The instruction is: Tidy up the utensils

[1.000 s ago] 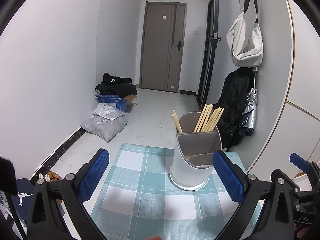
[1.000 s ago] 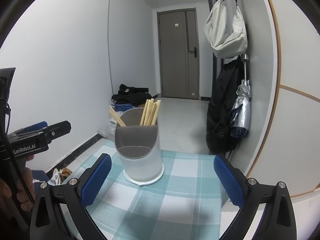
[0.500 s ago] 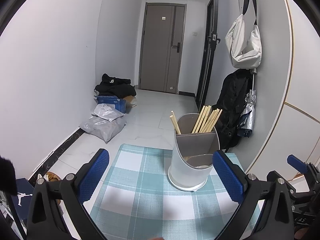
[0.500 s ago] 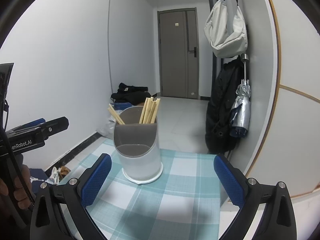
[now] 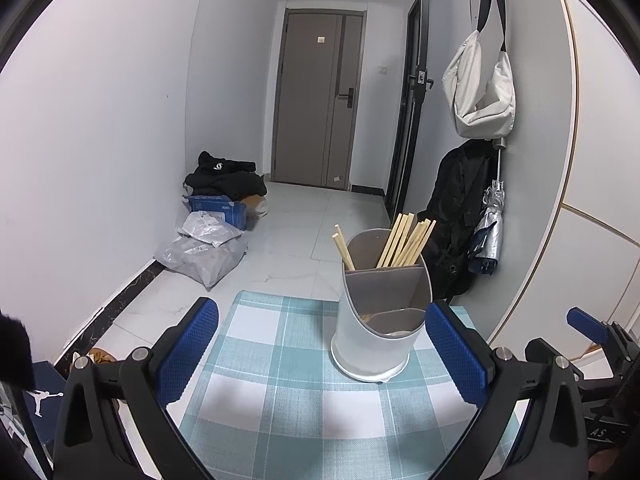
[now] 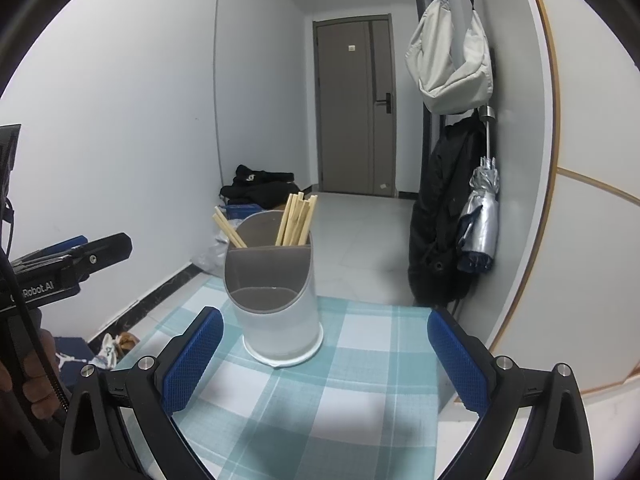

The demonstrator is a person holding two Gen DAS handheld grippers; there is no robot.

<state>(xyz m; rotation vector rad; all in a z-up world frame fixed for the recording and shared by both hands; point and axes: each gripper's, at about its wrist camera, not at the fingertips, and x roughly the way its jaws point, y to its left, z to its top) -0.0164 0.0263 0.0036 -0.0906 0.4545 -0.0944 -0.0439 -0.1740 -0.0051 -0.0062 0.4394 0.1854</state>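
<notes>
A white utensil holder [image 5: 376, 336] with grey inner compartments stands on the teal checked tablecloth [image 5: 288, 392]. Several wooden chopsticks [image 5: 404, 242] stand in its rear compartment; the front compartment shows no utensil. The holder also shows in the right wrist view [image 6: 276, 300], with the chopsticks [image 6: 296, 220] in the back. My left gripper [image 5: 320, 352] is open and empty, short of the holder. My right gripper [image 6: 324, 356] is open and empty, just in front of the holder. The left gripper's body [image 6: 60, 272] shows at the left of the right wrist view.
The table's far edge drops to a tiled floor with bags and boxes [image 5: 208, 240] by the left wall. A black coat [image 5: 456, 216], a folded umbrella [image 5: 488, 240] and a white bag [image 5: 480, 92] hang on the right wall. A closed door [image 5: 316, 100] is at the back.
Both grippers have drawn back slightly and risen a little; the holder sits a bit lower in both views. Both grippers stay open and empty.
</notes>
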